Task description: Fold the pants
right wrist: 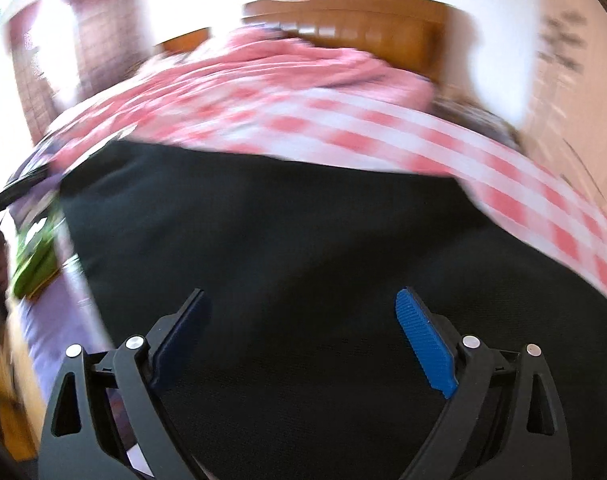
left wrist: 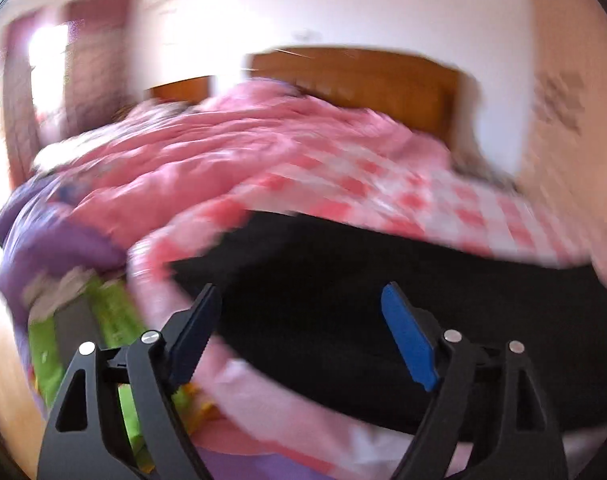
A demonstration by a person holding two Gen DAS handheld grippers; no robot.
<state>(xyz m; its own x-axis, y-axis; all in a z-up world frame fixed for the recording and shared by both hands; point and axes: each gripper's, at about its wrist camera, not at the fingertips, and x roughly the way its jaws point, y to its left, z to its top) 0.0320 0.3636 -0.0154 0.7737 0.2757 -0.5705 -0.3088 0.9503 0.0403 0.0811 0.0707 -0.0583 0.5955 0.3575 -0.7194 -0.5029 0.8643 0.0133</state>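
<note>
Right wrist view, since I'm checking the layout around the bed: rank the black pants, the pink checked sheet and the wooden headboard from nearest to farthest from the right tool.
1. Black pants, directly under and ahead of the right tool.
2. Pink-and-white checked sheet, beyond the pants.
3. Brown wooden headboard, at the far end.

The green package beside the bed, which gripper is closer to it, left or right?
Left. The left gripper hangs open beside the green package; from the right gripper, open over the black pants, it sits far off.
</note>
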